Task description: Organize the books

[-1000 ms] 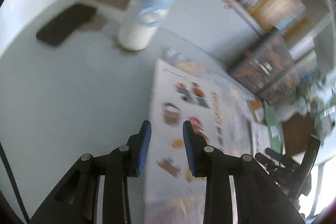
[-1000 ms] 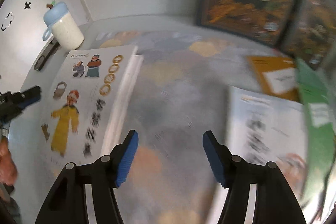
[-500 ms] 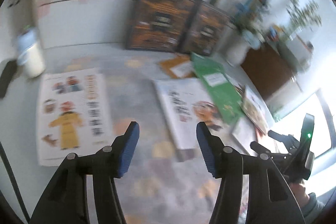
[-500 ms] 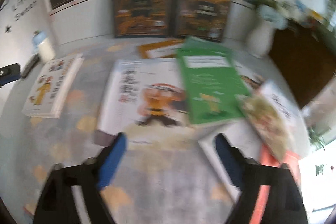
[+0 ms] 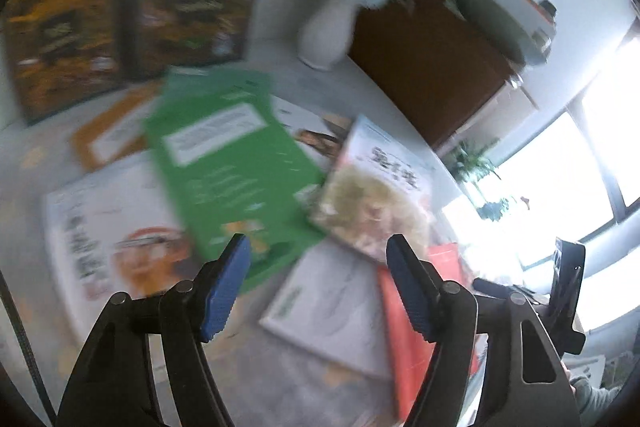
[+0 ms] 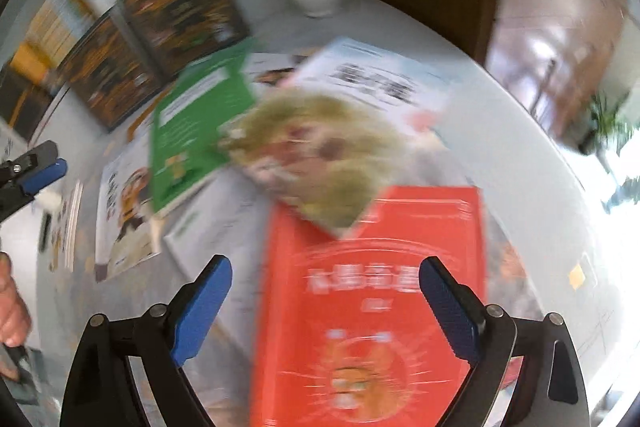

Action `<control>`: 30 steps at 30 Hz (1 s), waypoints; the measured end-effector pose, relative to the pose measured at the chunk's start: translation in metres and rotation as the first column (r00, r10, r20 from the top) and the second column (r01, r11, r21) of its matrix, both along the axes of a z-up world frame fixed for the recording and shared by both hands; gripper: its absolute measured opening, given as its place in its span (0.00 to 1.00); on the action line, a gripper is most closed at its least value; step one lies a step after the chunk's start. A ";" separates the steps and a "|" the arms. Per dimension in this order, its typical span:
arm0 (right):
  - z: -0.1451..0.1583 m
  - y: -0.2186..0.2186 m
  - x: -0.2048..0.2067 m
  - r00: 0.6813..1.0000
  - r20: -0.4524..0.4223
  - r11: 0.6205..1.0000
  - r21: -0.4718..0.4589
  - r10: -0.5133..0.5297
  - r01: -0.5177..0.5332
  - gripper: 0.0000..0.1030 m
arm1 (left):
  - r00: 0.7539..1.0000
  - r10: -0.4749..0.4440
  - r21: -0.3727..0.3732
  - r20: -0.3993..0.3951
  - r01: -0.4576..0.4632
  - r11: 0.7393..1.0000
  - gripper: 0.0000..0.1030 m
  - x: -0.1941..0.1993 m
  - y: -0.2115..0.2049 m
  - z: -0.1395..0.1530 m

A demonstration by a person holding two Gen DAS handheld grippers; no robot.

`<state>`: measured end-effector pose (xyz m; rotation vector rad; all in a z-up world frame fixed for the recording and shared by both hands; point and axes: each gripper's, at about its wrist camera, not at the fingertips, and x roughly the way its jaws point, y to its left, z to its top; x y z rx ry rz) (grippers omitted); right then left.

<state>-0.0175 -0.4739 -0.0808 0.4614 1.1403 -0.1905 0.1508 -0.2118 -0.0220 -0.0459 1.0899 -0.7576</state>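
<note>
The books lie fanned and overlapping on the table (image 6: 520, 147), likely awaiting stacking. The right gripper (image 6: 326, 301) hangs above the red book (image 6: 372, 287), fingers wide, narrowing slightly, holding nothing. The left gripper (image 5: 318, 285) is widening, empty, over the green book (image 5: 232, 163).

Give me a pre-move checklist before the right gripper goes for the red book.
1. Right gripper free of any load: ok; its jaws are closing slightly, nothing pressed between the pads.
2. Red book lined up under the right gripper: ok; it lies flat between and below the fingers.
3. Red book clear on top: not ok; the book with the yellowish picture overlaps its far corner.
4. Left gripper empty: ok; its jaws are opening over the pile, nothing between them.
5. Picture sharp enough to judge height above the book: cannot tell; both views are blurred.
6. White vase away from the pile: ok; it stands at the far edge of the table.
</note>
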 end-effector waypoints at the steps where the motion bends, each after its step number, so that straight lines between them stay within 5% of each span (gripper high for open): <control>1: -0.003 -0.008 -0.001 1.000 -0.008 1.000 0.019 -0.005 0.005 0.83 | 0.999 -0.027 -0.001 -0.042 0.027 1.000 0.64 -0.001 -0.016 -0.008; 7: -0.037 -0.065 -0.041 0.993 -0.106 0.988 0.137 -0.049 0.064 0.66 | 0.970 -0.139 0.007 -0.200 0.143 0.990 0.52 -0.045 -0.061 -0.060; 12: -0.042 -0.070 -0.056 0.995 -0.103 0.987 0.159 -0.005 0.022 0.58 | 0.939 -0.096 -0.004 -0.331 0.100 0.995 0.41 -0.078 -0.062 -0.104; 20: -0.041 -0.027 -0.067 0.978 -0.115 0.979 0.127 0.176 -0.161 0.56 | 0.926 -0.059 -0.094 -0.374 0.026 0.995 0.41 -0.117 -0.041 -0.110; 24: -0.037 -0.010 -0.078 0.971 -0.119 0.976 0.100 0.207 -0.195 0.56 | 0.908 -0.100 -0.229 -0.406 0.005 0.973 0.41 -0.127 -0.002 -0.100; 30: -0.023 0.049 -0.079 0.960 -0.068 0.959 0.101 0.271 -0.263 0.55 | 0.916 -0.011 -0.208 -0.401 -0.079 0.975 0.41 -0.142 0.076 -0.094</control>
